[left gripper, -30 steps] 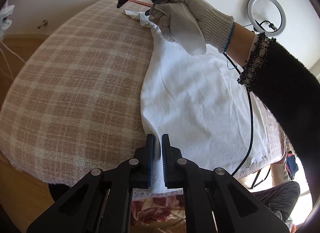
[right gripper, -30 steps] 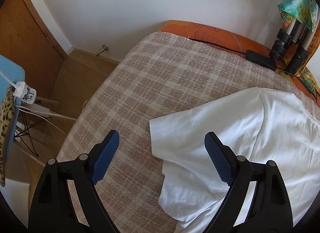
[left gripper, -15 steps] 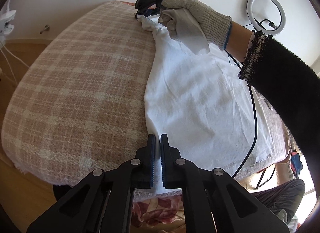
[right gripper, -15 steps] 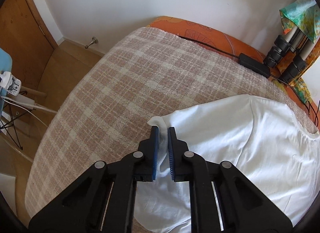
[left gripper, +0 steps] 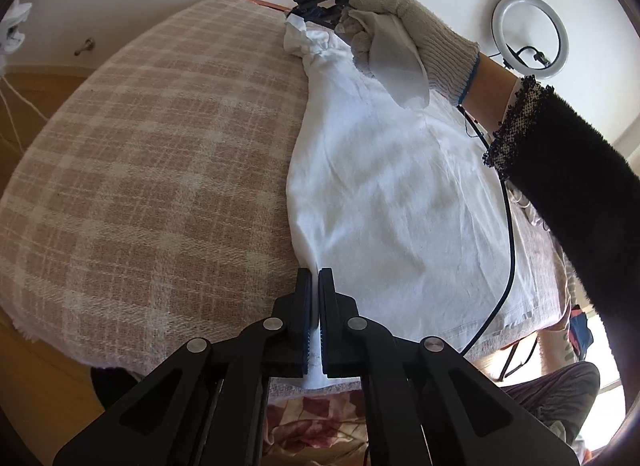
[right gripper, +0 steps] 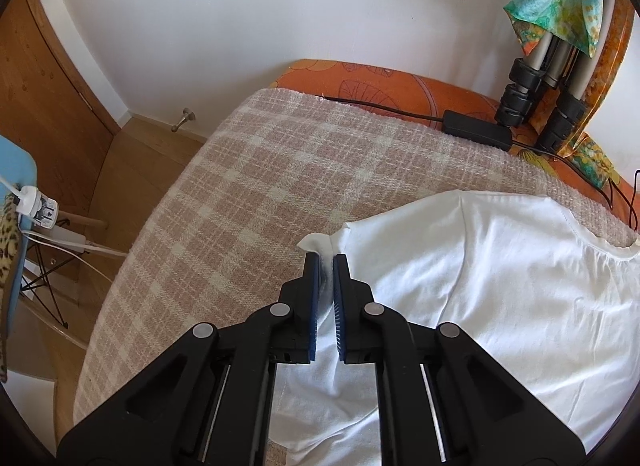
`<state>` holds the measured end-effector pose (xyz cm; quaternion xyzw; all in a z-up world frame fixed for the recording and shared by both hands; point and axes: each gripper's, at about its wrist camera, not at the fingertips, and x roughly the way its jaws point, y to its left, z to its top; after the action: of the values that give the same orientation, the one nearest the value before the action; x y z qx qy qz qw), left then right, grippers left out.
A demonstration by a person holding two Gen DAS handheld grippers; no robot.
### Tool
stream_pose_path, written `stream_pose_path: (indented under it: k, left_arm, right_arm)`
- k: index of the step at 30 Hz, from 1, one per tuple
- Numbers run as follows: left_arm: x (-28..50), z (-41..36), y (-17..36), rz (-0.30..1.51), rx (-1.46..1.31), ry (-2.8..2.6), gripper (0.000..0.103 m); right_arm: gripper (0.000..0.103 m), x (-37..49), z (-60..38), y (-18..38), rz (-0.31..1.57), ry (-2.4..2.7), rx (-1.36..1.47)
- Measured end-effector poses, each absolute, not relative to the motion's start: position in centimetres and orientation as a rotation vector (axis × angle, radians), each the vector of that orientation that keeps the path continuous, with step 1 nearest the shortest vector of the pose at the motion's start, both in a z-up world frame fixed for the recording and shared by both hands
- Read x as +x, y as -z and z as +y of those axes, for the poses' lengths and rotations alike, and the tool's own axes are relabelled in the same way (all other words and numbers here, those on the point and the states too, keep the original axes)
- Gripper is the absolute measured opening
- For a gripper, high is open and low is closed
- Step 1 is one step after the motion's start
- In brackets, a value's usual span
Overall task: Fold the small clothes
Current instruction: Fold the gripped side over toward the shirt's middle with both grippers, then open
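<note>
left wrist view: white shirt (left gripper: 400, 185) lies lengthwise away, hem nearest.

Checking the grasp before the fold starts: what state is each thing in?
White shirt: spread flat on the plaid blanket, pinched at two edges.
Left gripper: shut on the shirt's hem.
Right gripper: shut on the sleeve edge.
Ring light: unlit.
</note>
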<state>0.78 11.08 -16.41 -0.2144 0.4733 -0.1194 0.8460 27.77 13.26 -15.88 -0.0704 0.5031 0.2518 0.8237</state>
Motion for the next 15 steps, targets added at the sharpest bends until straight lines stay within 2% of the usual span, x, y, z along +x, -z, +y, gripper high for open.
stream_pose_path:
  k: [10, 15]
  left_arm:
    - [0.7, 7.0, 12.2, 0.896, -0.381, 0.392, 0.001]
    - [1.4, 3.9, 11.5, 0.904, -0.354, 0.467, 0.001]
  right_arm:
    - [0.007, 28.8, 7.3, 11.9, 1.012, -0.496, -0.051]
    - [0.007, 29.3, 3.1, 10.3, 0.993, -0.46, -0.042]
